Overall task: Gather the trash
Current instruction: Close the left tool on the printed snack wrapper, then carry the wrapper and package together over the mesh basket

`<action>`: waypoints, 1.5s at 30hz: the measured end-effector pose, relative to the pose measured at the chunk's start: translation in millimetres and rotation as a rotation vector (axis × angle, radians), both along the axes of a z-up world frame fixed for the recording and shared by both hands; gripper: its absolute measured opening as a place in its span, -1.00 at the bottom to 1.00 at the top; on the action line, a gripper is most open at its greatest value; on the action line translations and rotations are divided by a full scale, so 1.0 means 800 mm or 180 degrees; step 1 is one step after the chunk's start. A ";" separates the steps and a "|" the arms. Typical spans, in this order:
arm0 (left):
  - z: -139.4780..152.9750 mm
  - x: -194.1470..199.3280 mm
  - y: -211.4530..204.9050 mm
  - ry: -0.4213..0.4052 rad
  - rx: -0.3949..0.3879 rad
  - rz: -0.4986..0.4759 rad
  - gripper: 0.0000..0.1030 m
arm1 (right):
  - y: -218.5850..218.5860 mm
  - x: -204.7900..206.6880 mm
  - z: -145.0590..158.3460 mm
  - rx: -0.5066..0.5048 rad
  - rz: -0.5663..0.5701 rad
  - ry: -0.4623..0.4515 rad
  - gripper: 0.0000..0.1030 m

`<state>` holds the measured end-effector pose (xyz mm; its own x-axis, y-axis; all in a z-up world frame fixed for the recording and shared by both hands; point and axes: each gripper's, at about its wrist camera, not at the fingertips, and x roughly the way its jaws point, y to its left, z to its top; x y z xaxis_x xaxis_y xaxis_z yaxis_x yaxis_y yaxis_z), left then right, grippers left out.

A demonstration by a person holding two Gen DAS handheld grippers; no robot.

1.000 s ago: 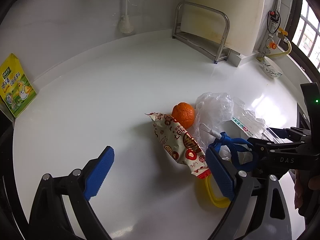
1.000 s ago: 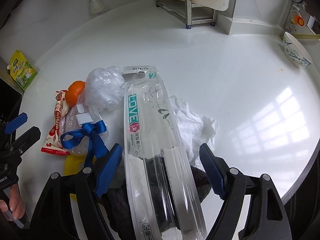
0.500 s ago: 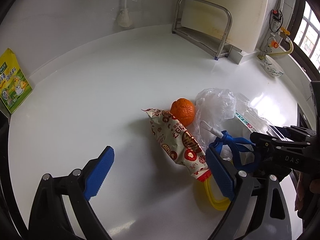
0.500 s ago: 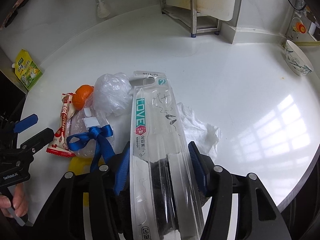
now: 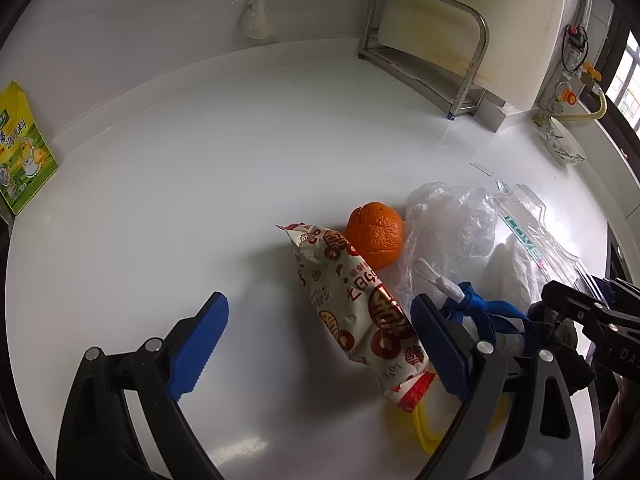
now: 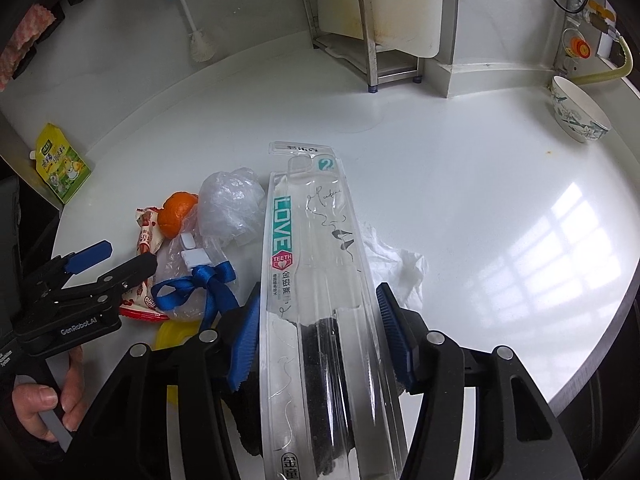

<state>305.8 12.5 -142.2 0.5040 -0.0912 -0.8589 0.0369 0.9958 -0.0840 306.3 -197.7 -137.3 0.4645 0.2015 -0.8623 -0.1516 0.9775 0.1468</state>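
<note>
My right gripper (image 6: 320,332) is shut on a long clear plastic toothbrush package (image 6: 316,264), its pads pressing both sides; a dark cloth (image 6: 320,344) lies under it. Left of it lie a crumpled clear bag (image 6: 230,206), an orange (image 6: 176,208), a red-patterned snack wrapper (image 5: 356,300) and a blue ribbon (image 6: 204,280) on a small clear bag. A white tissue (image 6: 396,264) lies to the right. My left gripper (image 5: 320,340) is open over the counter, its right finger beside the wrapper.
The white counter (image 5: 180,184) holds a green-yellow pouch (image 5: 24,148) at the left, a steel rack (image 6: 348,24) with a cutting board at the back, a brush (image 6: 192,20) on the wall, a bowl (image 6: 576,108) at the right. A yellow ring (image 5: 428,432) lies under the wrapper.
My right gripper has closed from wide open onto the toothbrush package and lifted back slightly. My left gripper stayed open and drifted a little closer to the wrapper.
</note>
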 end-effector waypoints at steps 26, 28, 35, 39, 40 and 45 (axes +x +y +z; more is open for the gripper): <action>0.033 -0.046 0.016 -0.0169 0.0012 -0.0188 -0.33 | 0.004 -0.052 0.026 0.0187 -0.0201 -0.0193 0.04; 0.041 -0.056 0.015 -0.0211 0.0019 -0.0211 -0.33 | 0.004 -0.062 0.030 0.0176 -0.0219 -0.0228 0.04; 0.067 -0.097 0.003 -0.0326 0.0026 -0.0324 -0.33 | 0.001 -0.108 0.049 0.0158 -0.0265 -0.0330 0.04; 0.084 -0.128 -0.006 -0.0405 0.0013 -0.0396 -0.33 | -0.001 -0.142 0.062 0.0149 -0.0269 -0.0390 0.04; 0.089 -0.136 -0.009 -0.0428 0.0010 -0.0411 -0.33 | -0.002 -0.151 0.065 0.0153 -0.0274 -0.0408 0.04; 0.107 -0.178 -0.023 -0.0505 0.0006 -0.0468 -0.33 | -0.006 -0.196 0.076 0.0225 -0.0309 -0.0461 0.04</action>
